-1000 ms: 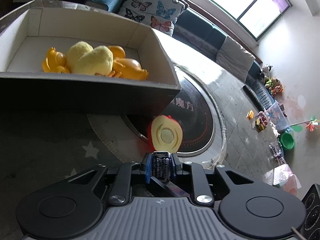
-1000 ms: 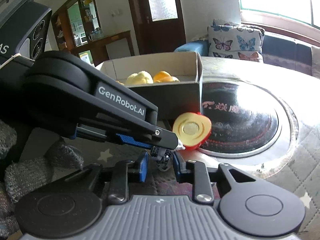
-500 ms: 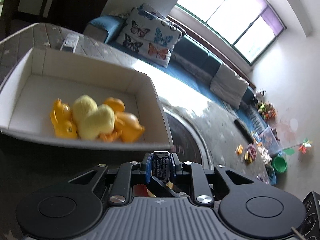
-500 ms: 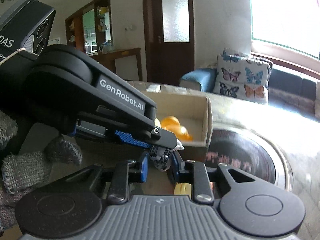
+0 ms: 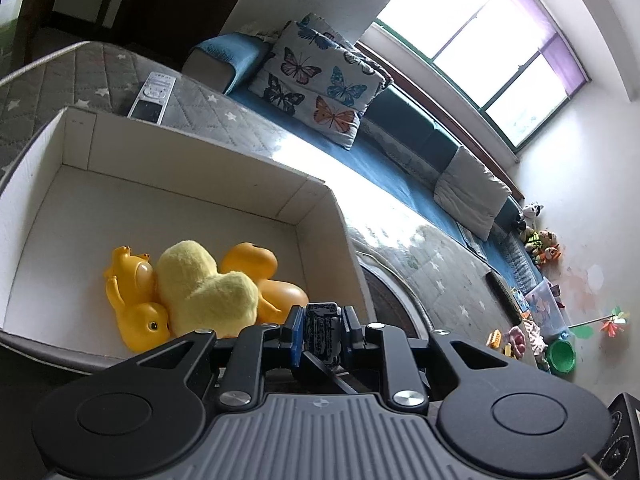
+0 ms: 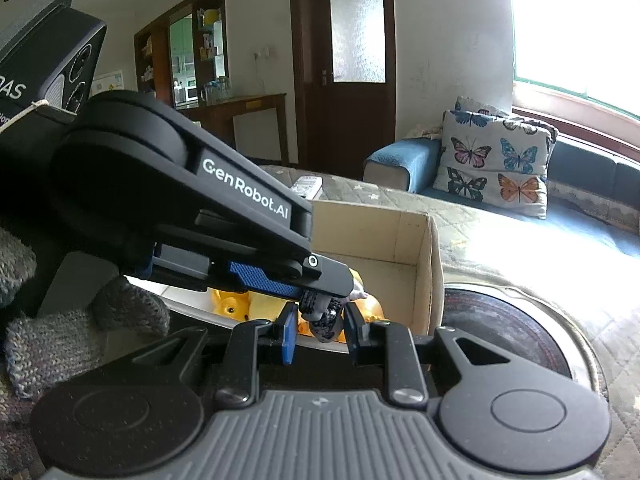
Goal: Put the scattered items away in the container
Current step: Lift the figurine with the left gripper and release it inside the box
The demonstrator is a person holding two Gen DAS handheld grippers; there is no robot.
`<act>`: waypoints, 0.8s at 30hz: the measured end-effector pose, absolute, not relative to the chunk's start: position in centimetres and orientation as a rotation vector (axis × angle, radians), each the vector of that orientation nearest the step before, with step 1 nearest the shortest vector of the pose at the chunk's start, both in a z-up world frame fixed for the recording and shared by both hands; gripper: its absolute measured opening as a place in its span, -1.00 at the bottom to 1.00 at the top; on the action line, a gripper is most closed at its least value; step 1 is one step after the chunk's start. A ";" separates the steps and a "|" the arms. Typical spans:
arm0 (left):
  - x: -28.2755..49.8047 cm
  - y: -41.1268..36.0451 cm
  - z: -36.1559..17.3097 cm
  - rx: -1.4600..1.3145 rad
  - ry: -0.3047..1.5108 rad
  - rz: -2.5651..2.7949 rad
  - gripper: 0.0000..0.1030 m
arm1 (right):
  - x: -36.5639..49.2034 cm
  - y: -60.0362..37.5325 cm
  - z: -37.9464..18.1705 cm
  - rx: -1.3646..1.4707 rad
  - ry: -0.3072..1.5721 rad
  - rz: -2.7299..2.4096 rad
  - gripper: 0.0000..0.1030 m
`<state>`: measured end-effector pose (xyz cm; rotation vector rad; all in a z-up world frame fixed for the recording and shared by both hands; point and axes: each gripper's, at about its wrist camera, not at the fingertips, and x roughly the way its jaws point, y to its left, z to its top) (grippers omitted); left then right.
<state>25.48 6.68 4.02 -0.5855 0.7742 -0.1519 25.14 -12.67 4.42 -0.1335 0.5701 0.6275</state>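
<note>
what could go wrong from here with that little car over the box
The left gripper clamps the dark toy car near the cardboard box front corner; released here it might clip the wall and fall outside. The right gripper sits close under it, so the two could collide. The car may land on the plush duck and roll.

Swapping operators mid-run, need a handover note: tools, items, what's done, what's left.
Left tool: shut on a small dark toy, held above the near right corner of the box.
Right tool: fingers flank that same toy; cannot tell whether they grip it.
Done: rubber ducks and yellow plush lie in the box.
Left: drop the toy into the box. A remote lies on the table beyond the box, and it may not be part of the job.
</note>
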 end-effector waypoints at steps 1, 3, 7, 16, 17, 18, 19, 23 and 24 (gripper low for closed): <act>25.6 6.8 3.8 -0.592 0.774 -0.152 -0.58 | 25.3 -12.6 4.2 -0.132 0.574 0.628 -0.54; 25.9 6.9 3.6 -0.600 0.773 -0.152 -0.58 | 25.4 -12.6 3.9 -0.127 0.582 0.628 -0.54; 26.1 7.0 3.3 -0.602 0.775 -0.148 -0.57 | 25.7 -12.5 3.5 -0.119 0.585 0.631 -0.54; 25.9 7.2 3.2 -0.606 0.774 -0.143 -0.52 | 25.4 -12.5 3.4 -0.128 0.582 0.631 -0.53; 25.9 7.2 3.2 -0.607 0.774 -0.144 -0.49 | 25.4 -12.6 3.4 -0.129 0.582 0.630 -0.53; 25.9 7.2 3.2 -0.608 0.775 -0.145 -0.48 | 25.4 -12.6 3.5 -0.129 0.581 0.630 -0.52; 25.8 7.2 3.2 -0.608 0.775 -0.146 -0.46 | 25.3 -12.6 3.5 -0.129 0.581 0.629 -0.52; 25.6 7.2 3.3 -0.606 0.772 -0.146 -0.46 | 25.4 -12.8 3.5 -0.128 0.581 0.627 -0.52; 25.6 7.2 3.4 -0.607 0.771 -0.145 -0.46 | 25.3 -12.8 3.5 -0.128 0.580 0.626 -0.52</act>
